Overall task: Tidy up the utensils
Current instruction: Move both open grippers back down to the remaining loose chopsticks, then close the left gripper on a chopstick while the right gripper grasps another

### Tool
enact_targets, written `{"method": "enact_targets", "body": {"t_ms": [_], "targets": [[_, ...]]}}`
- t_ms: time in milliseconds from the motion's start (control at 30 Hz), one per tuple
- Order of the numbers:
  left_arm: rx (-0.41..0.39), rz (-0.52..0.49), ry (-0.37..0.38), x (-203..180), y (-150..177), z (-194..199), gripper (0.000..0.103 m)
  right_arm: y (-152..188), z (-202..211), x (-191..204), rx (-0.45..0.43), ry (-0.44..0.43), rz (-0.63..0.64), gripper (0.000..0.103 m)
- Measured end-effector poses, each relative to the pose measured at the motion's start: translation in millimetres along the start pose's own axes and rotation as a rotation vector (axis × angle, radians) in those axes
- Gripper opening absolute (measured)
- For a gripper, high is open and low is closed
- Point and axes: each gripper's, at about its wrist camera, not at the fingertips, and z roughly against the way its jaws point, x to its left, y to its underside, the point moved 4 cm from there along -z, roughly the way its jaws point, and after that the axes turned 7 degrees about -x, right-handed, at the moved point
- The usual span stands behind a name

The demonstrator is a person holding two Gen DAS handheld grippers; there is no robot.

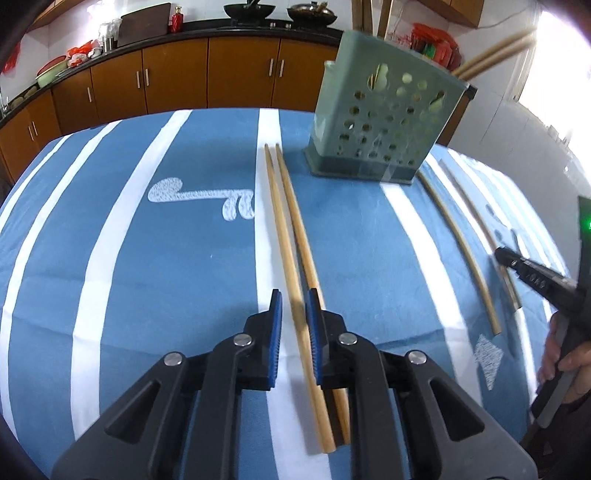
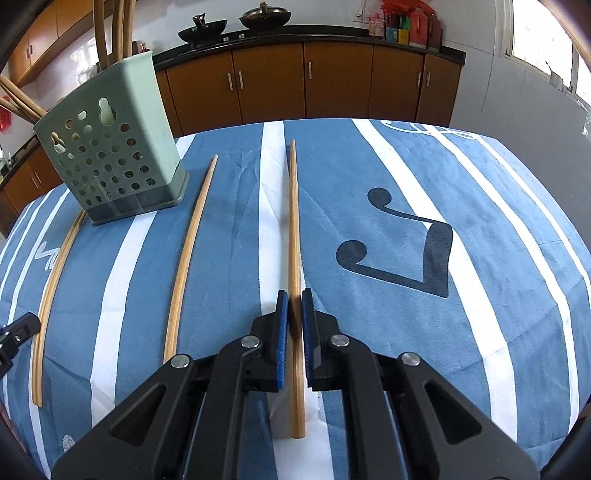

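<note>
A pair of wooden chopsticks lies along the striped cloth. My left gripper straddles the left stick of the pair; thin gaps show beside it, so the jaws stand narrowly open. The other stick runs under the right finger. My right gripper is shut on a single chopstick that rests on the cloth. Another lone chopstick lies between the two grippers. The green perforated holder stands upright at the back with several chopsticks in it.
The table carries a blue and white striped cloth. Brown kitchen cabinets with woks on the counter run behind it. A person's hand grips the right tool at the right edge of the left wrist view.
</note>
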Motion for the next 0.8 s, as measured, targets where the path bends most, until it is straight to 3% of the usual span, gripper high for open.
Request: {"method": "enact_targets", "body": {"t_ms": [267, 533, 800], "targets": [[-0.023, -0.002, -0.070, 6, -1, -5, 0.008, 3, 5, 6, -0.003, -0.030, 0.016, 0.008], [-0.037, 0.086, -0.171, 54, -16, -7, 0.008, 1, 3, 11, -0.011, -0.045, 0.047, 0.008], [-0.060, 0.083, -0.184, 69, -19, -7, 0.010, 0, 1, 11, -0.020, -0.033, 0.057, 0.008]]}}
